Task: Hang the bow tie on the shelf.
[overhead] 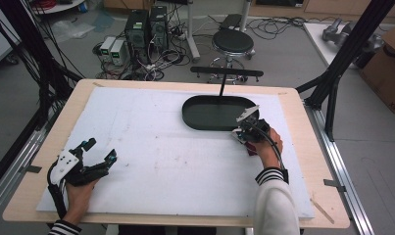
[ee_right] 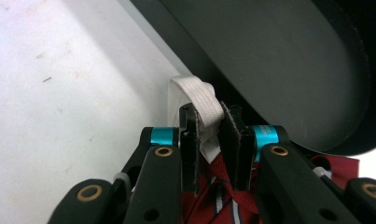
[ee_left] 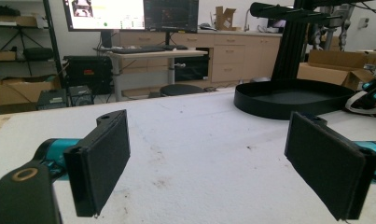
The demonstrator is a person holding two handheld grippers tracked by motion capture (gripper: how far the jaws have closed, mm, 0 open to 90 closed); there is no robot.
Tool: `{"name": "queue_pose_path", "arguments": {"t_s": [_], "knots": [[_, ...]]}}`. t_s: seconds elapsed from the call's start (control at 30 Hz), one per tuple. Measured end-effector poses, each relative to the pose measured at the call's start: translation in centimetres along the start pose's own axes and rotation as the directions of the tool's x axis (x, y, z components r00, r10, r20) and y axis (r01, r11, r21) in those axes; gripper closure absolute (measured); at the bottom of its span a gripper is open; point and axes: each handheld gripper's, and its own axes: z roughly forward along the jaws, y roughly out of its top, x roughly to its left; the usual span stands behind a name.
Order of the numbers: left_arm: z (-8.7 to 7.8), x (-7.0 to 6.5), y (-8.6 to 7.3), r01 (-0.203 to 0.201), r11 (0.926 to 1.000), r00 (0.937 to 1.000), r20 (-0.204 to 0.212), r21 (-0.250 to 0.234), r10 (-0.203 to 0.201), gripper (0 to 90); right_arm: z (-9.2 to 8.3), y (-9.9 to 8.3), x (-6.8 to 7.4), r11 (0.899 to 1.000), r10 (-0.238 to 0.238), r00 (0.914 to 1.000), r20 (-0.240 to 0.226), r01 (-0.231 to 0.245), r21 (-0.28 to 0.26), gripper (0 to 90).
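While my left gripper (overhead: 100, 152) rests on the white mat (overhead: 160, 156) well away from the black tray (overhead: 205, 115), its jaws spread wide with nothing between them, my right gripper (ee_right: 209, 135) sits just beside the tray's near rim. Its jaws are pinched narrow on a white strap (ee_right: 202, 100). The strap lies on the mat against the tray's wall, with red fabric (ee_right: 223, 186) beneath the gripper.

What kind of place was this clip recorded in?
Probably a robotics lab or workshop: desktop computer towers wired up on the floor, monitors on a desk, cardboard boxes, and a black frame beside the table.
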Motion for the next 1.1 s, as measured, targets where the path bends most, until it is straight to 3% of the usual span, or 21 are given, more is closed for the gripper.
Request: {"name": "queue_pose_path", "arguments": {"t_s": [0.27,0.57,0.73,0.83,0.93,0.97,1.03,1.07,1.1], "knots": [[0.0,0.0,0.0,-0.002,1.0,1.0,0.001,0.0,0.002,14.4,-0.9,-0.1,-0.3,0.996,0.05,0.9985,-0.024,-0.052,-0.076,78.6],[0.0,0.0,0.0,-0.002,1.0,1.0,0.001,-0.002,0.002,14.5,-2.1,-0.4,-0.8,0.981,0.113,0.9927,-0.04,-0.118,-0.151,78.8],[0.0,0.0,0.0,0.0,1.0,1.0,0.001,-0.002,0.0,14.5,-3.2,-0.5,-1.2,0.957,0.157,0.9856,-0.063,-0.168,-0.235,78.8],[0.0,0.0,0.0,-0.002,1.0,1.0,0.0,-0.003,0.002,14.5,-3.6,-0.6,-1.3,0.949,0.172,0.9829,-0.066,-0.183,-0.256,78.8],[0.0,0.0,0.0,-0.001,1.0,1.0,0.001,-0.002,0.001,14.4,-4.2,-0.8,-1.5,0.932,0.193,0.9784,-0.074,-0.207,-0.297,78.8],[0.0,0.0,0.0,-0.001,1.0,1.0,0.001,-0.002,0.001,14.4,-4.2,-0.8,-1.5,0.932,0.193,0.9784,-0.074,-0.207,-0.297,78.8],[0.0,0.0,0.0,-0.001,1.0,1.0,0.001,-0.002,0.001,14.5,-4.6,-0.9,-1.6,0.92,0.204,0.9762,-0.075,-0.217,-0.327,78.8],[0.0,0.0,0.0,-0.001,1.0,1.0,0.001,-0.002,0.001,14.4,-5.0,-0.9,-1.7,0.907,0.217,0.9732,-0.076,-0.23,-0.354,78.8],[0.0,0.0,0.0,-0.001,1.0,1.0,0.001,-0.002,0.001,14.4,-5.2,-1.0,-1.7,0.901,0.22,0.9727,-0.073,-0.232,-0.366,78.9]]}}
